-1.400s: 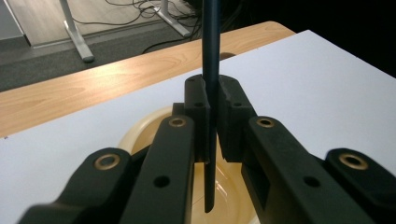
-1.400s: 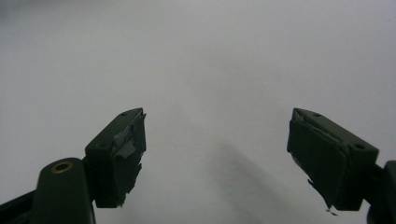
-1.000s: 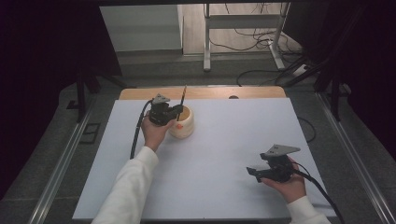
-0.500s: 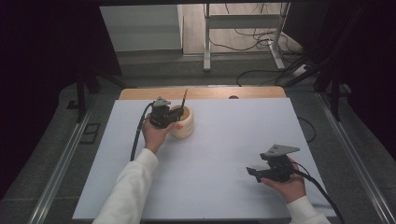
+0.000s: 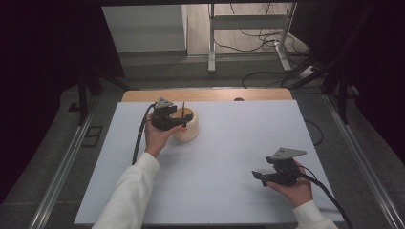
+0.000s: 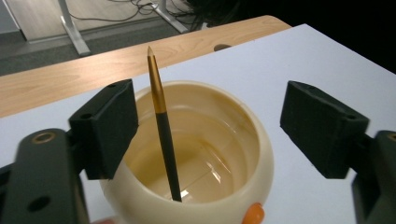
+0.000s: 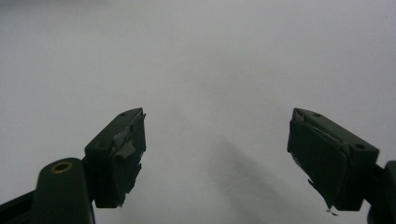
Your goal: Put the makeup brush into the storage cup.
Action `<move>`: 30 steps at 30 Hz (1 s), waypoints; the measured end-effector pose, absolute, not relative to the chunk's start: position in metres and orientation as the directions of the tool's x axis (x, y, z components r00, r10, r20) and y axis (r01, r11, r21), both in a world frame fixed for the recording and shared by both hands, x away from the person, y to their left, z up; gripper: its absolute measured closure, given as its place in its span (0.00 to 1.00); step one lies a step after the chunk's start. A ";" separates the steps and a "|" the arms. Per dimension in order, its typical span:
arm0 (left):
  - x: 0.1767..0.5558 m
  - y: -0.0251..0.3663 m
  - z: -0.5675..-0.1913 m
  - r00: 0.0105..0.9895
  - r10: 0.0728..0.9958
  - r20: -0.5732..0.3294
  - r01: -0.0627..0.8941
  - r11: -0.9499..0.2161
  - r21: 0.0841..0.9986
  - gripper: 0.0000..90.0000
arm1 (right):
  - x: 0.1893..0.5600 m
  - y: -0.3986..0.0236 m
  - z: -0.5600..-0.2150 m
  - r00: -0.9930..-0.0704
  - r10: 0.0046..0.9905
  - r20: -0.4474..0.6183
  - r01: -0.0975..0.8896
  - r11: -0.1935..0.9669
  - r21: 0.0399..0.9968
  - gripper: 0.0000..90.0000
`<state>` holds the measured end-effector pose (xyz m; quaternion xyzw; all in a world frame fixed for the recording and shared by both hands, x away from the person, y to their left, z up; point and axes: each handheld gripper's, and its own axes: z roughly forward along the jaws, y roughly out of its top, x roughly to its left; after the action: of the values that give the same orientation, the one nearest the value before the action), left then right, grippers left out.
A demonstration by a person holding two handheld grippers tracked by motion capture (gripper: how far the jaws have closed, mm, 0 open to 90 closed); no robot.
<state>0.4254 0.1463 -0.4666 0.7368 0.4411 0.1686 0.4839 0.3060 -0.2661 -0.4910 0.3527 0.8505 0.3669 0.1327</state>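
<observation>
Unmoved since earlier: left gripper [image 6: 205, 126], jaws apart, astride cream bowl [image 6: 196, 154] at white table [image 5: 229, 143] rear-left; black-gold stick [image 6: 163, 135] leaning inside. Right gripper [image 7: 217, 158], jaws apart, front-right over bare surface.

The white tabletop [image 5: 224, 162] lies bare across its middle and right, giving wide passage between the two hands. The only obstacle is the round cream pot [image 5: 187, 125] at the far left, with a slim black-and-gold brush [image 6: 161, 116] standing up inside it. The left tongs [image 6: 205, 126] stand wide apart around the pot's rim; the right tongs [image 7: 217, 154] gape over bare surface.
</observation>
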 end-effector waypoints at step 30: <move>0.373 0.170 -0.452 0.581 0.789 -0.200 0.510 -0.161 0.845 0.14 | 0.302 -0.269 -0.489 -0.717 0.696 0.037 0.497 0.473 0.727 0.22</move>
<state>0.3730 0.1696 -0.4524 0.7481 0.4343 0.1453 0.4803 0.3024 -0.2692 -0.4886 0.3519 0.8478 0.3736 0.1334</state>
